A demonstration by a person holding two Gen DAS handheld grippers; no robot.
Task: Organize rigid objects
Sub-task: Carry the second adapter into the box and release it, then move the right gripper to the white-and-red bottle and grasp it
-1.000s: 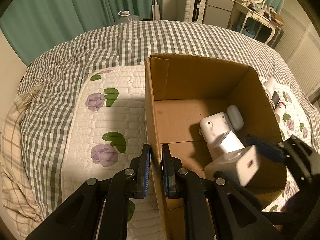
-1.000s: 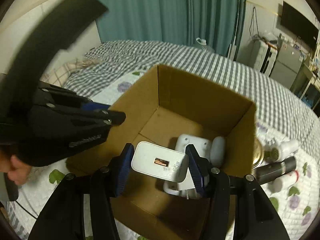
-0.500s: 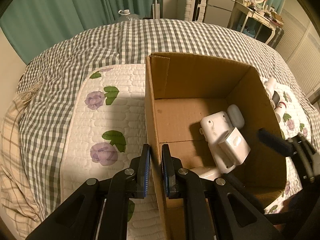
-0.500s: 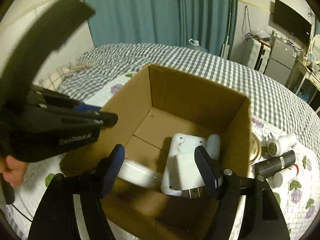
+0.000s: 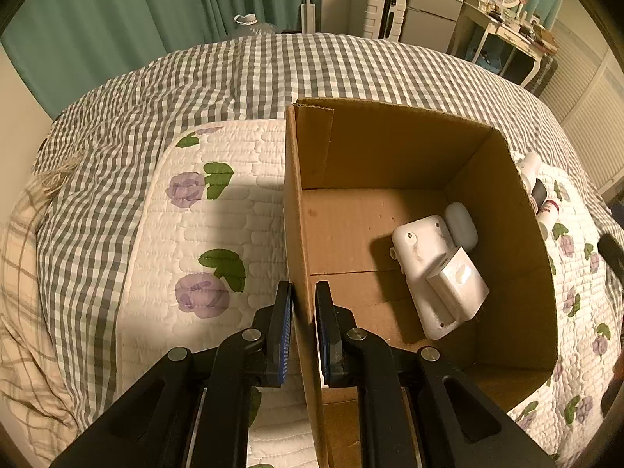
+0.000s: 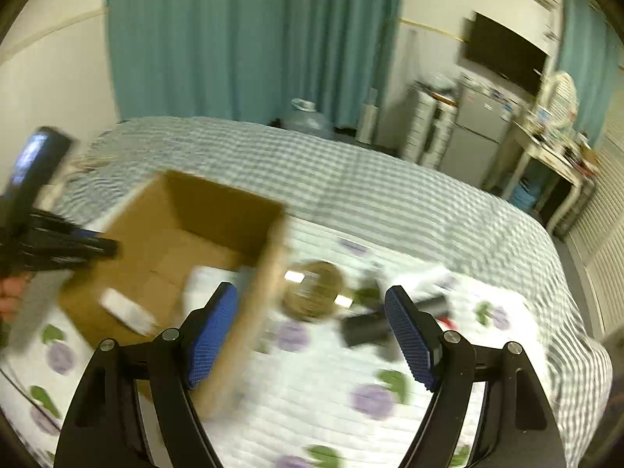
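Now the left gripper (image 5: pixel 303 329) is clamped on the near left wall of the box (image 5: pixel 390 148) — one blue pad outside the cardboard, the other inside, the jaws nearly together with the wall between them. Ahead of those jaws and to their right, on the box floor, lies a white device (image 5: pixel 423 269) with a white charger (image 5: pixel 458 284) resting across its near end; a pale grey case (image 5: pixel 462 226) sits just beyond, touching the device's far side and close to the right wall. Past that wall, outside the box, a few bottles (image 5: pixel 540 195) lie on the quilted pad (image 5: pixel 210 234), which covers part of the checked bed (image 5: pixel 234 74).

The right gripper (image 6: pixel 312 335) holds nothing: its jaws stand wide apart above the pad. That view is smeared by motion, so small things are hard to read. Its left jaw sits just at the box's right wall, and the box reaches away to the left of the jaws; inside it a white block (image 6: pixel 126 310) shows near the front, with more white shapes deeper in. Between the jaws, farther off, lies a round brassy tin (image 6: pixel 312 290), and just inside the right jaw a dark tube (image 6: pixel 366 327) rests on the pad — other blurred bottles lie beside it. Far left of these jaws, the left gripper grips the box's edge.
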